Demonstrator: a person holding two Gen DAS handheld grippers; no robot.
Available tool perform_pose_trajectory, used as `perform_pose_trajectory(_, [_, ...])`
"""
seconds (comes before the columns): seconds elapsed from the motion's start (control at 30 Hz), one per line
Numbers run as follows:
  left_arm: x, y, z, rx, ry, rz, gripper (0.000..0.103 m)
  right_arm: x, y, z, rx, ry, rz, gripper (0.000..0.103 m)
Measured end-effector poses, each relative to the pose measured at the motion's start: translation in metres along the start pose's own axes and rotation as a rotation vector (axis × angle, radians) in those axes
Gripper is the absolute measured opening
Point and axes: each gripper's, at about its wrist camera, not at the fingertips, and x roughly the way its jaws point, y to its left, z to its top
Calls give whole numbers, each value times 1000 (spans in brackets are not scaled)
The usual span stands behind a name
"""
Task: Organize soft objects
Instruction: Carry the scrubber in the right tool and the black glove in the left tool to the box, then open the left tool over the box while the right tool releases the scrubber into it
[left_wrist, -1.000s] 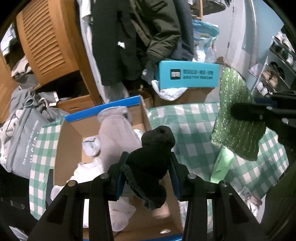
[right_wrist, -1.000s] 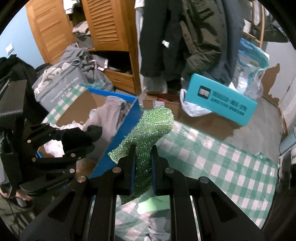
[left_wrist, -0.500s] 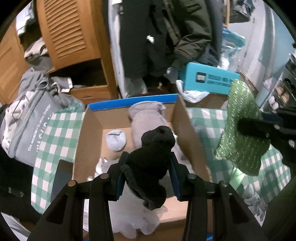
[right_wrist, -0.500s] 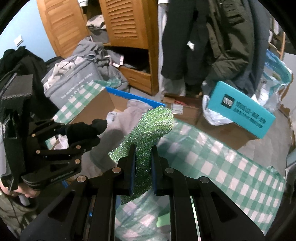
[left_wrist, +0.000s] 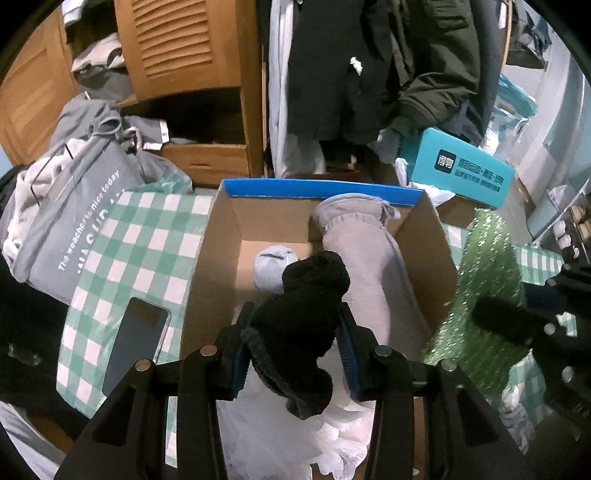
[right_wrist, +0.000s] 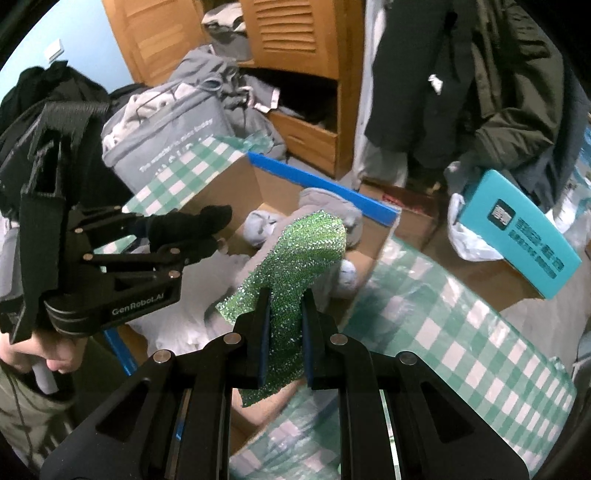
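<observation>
Cluttered closet corner: louvered wooden wardrobe (left_wrist: 177, 48), dark coats (left_wrist: 373, 62) hanging, grey tote bag (left_wrist: 70, 206) stuffed with clothes. Green-checked tablecloth (left_wrist: 144, 236) carries a phone (left_wrist: 135, 343) and an open cardboard box (left_wrist: 218, 258) holding grey and white soft things. My left gripper (left_wrist: 295, 343) clamps a black sock (left_wrist: 306, 317) above the box; my right gripper (right_wrist: 284, 332) pinches a glittery green cloth (right_wrist: 295, 266) by the box's right wall.

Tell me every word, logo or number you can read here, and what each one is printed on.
"The weather is nice today", white letters, partly smeared, on the grey bag.
Larger letters under that line on the grey bag: cut off, unreadable.
"GenRobot.AI" on the black body of the left claw.
A dark square logo and rows of dark characters on the teal box: too blurred to read.
No numbers can be read.
</observation>
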Motion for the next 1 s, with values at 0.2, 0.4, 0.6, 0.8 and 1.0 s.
perform_pose_trajectory(0.2, [3, 5, 1, -23, 12, 43, 60, 16, 9, 5, -25, 28, 18, 23])
perform_pose_trajectory(0.4, [-11, 7, 1, -15, -30, 68, 73, 14, 16, 5, -51, 2, -13, 57])
perform_pose_trajectory(0.6, [-23, 5, 1, -2, -54, 63, 75, 8, 11, 4, -40, -7, -39, 61])
perform_pose_trajectory(0.8, [-30, -5, -1, 25, -62, 53, 75, 2, 2, -4, -9, 0, -47, 63])
perform_pose_trajectory(1.0, [-36, -18, -3, 57, -71, 38, 75, -7, -8, -11, 18, 3, -53, 64])
